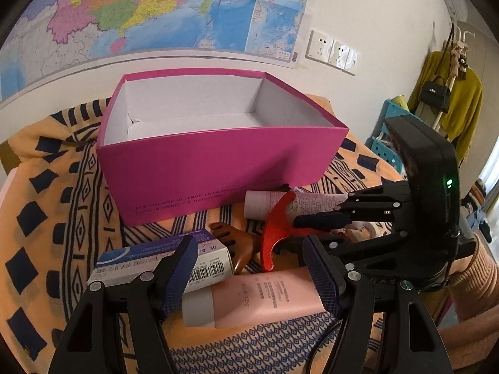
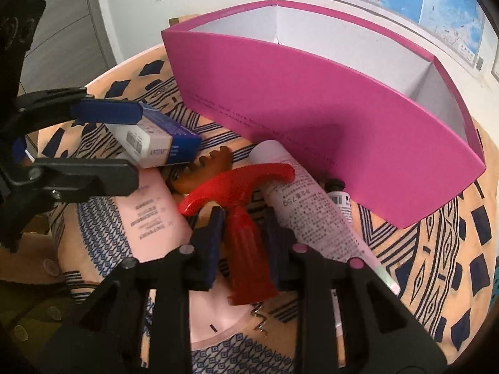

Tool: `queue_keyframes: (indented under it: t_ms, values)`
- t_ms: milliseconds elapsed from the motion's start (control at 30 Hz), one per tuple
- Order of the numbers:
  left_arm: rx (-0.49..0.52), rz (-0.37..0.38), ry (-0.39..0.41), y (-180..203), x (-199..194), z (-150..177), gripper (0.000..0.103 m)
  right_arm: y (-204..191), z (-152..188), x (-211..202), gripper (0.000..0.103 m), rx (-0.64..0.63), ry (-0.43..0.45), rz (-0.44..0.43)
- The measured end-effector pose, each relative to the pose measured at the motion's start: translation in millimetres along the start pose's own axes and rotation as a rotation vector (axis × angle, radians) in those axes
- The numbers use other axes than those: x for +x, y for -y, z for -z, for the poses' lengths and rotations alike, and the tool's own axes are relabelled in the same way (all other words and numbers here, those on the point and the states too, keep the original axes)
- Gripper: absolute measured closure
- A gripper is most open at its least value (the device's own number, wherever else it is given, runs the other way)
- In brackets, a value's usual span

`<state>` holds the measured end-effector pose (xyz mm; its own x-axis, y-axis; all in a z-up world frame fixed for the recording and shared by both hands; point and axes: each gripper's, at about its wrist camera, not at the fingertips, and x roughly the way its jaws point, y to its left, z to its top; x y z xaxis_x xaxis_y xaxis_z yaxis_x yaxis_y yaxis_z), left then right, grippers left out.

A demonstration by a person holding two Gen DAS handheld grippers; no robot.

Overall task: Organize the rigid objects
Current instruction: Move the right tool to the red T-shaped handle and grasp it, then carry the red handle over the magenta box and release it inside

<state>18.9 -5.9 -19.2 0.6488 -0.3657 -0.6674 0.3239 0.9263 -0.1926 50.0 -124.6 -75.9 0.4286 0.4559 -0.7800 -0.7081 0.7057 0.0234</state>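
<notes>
An open magenta box point(image 1: 199, 168) with a white, bare inside stands on the patterned cloth; it also shows in the right wrist view point(image 2: 327, 131). My right gripper point(image 2: 243, 237) is shut on the shaft of a red corkscrew point(image 2: 240, 205), also seen from the left wrist point(image 1: 274, 230). My left gripper point(image 1: 249, 274) is open above a pink tube point(image 1: 259, 296), with a blue and white carton point(image 1: 162, 258) at its left finger. A pale pink tube point(image 2: 312, 205) and a brown wooden comb point(image 2: 202, 171) lie in front of the box.
The orange cloth point(image 1: 62, 218) with dark blue patterns covers the table. A small dark-capped bottle point(image 2: 340, 196) lies against the box wall. A wall map and sockets point(image 1: 333, 53) are behind; a coat rack point(image 1: 449, 93) stands to the right.
</notes>
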Motion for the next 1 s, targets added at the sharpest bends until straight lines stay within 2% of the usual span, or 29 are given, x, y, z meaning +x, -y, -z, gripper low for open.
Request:
queue_keyframes:
  t_ms: [233, 533, 800, 867, 1000]
  values:
    - [-0.01, 0.043, 0.003, 2, -2, 0, 0.032, 11, 4, -29, 0.077, 0.112, 0.091, -0.056]
    - [0.039, 0.161, 0.0, 23, 8, -5, 0.032, 29, 5, -65, 0.077, 0.293, 0.227, -0.13]
    - [0.078, 0.196, 0.004, 39, 23, -23, 0.033, 33, -5, -79, 0.077, 0.344, 0.293, -0.164]
    - [0.094, 0.198, 0.008, 44, 24, -28, 0.04, 35, -7, -83, 0.077, 0.359, 0.304, -0.171]
    - [0.126, 0.169, 0.014, 50, 26, -41, 0.063, 43, -13, -92, 0.077, 0.388, 0.339, -0.194]
